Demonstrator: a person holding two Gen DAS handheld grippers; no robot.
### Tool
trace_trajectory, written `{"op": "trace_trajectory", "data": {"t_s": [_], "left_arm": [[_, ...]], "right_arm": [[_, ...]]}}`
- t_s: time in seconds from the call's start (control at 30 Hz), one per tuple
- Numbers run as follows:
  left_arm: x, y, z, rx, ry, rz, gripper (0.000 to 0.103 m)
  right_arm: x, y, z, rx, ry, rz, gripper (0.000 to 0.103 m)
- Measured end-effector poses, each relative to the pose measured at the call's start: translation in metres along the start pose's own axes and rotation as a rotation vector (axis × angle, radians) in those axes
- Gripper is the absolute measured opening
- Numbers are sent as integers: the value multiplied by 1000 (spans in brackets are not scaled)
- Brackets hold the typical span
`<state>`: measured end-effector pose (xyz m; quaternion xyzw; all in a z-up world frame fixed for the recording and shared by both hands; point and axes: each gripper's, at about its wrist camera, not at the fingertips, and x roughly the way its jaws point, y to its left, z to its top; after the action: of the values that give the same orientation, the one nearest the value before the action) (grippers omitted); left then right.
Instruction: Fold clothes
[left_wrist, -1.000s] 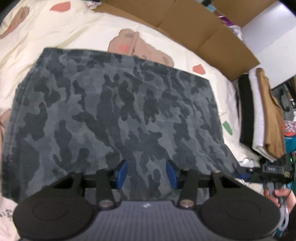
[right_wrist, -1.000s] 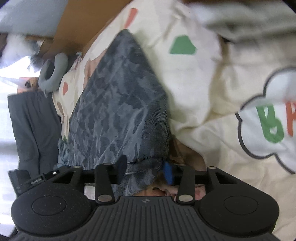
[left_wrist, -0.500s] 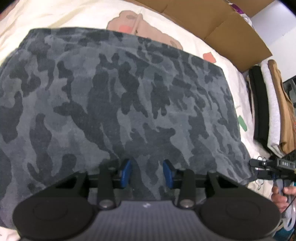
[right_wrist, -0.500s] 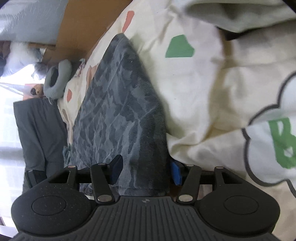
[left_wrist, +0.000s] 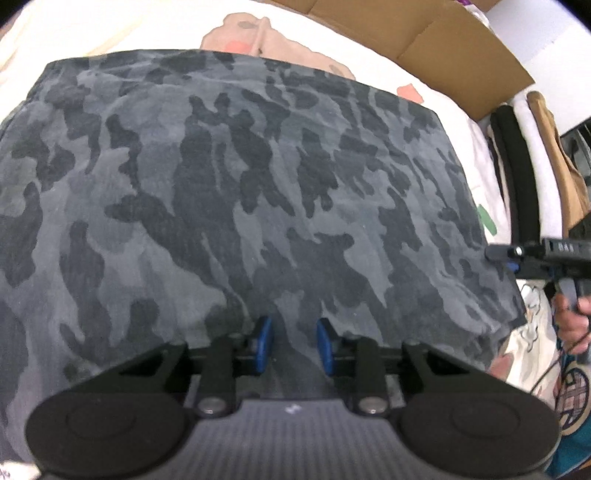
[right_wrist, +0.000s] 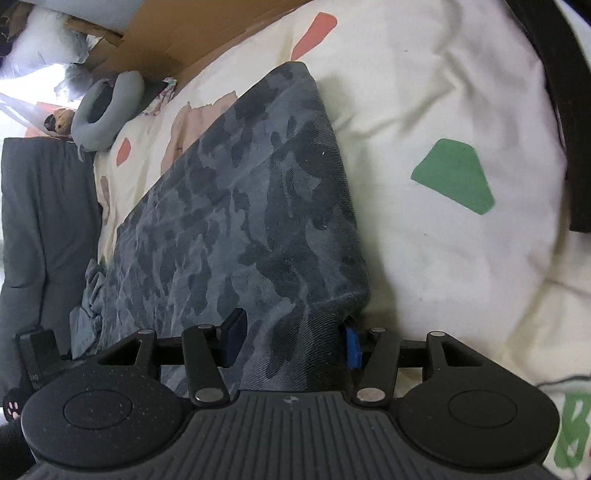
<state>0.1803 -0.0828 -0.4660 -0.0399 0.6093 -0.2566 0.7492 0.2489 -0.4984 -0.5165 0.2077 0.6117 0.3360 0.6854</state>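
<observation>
- The camouflage garment (left_wrist: 236, 206) lies flat on the cream bedsheet (right_wrist: 424, 110).
- Left gripper (left_wrist: 291, 345): jaws narrow and closing over the garment's near edge, fabric between them.
- Right gripper (right_wrist: 291, 336): jaws half wide, holding the garment's near right corner.

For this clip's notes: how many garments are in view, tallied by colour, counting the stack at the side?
Grey camouflage garment, spread on the bedsheet: 1
Black folded garment, in the stack: 1
White folded garment, in the stack: 1
Tan folded garment, in the stack: 1
Total: 4
</observation>
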Motion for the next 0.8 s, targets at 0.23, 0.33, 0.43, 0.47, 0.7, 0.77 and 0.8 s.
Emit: {"op": "trace_trajectory", "data": {"t_s": [0.23, 0.33, 0.43, 0.47, 0.7, 0.77, 0.8], "left_arm": [[-2, -6, -11, -41, -15, 22, 29], [-2, -2, -14, -55, -32, 14, 27], [-1, 0, -17, -66, -51, 7, 27], [-1, 0, -18, -63, -54, 5, 27], [-2, 0, -22, -57, -72, -9, 27], [-2, 2, -23, -78, -72, -13, 27], [-3, 2, -23, -86, -69, -14, 27]], "right_arm": [[-5, -18, -3, 53, -34, 64, 50], [3, -19, -3, 72, -44, 52, 51], [11, -20, -1, 88, -51, 39, 51], [13, -20, 0, 87, -53, 31, 51], [-1, -13, 2, 79, -49, 84, 22], [-10, -9, 3, 69, -45, 136, 20], [-13, -6, 5, 55, -43, 150, 20]]}}
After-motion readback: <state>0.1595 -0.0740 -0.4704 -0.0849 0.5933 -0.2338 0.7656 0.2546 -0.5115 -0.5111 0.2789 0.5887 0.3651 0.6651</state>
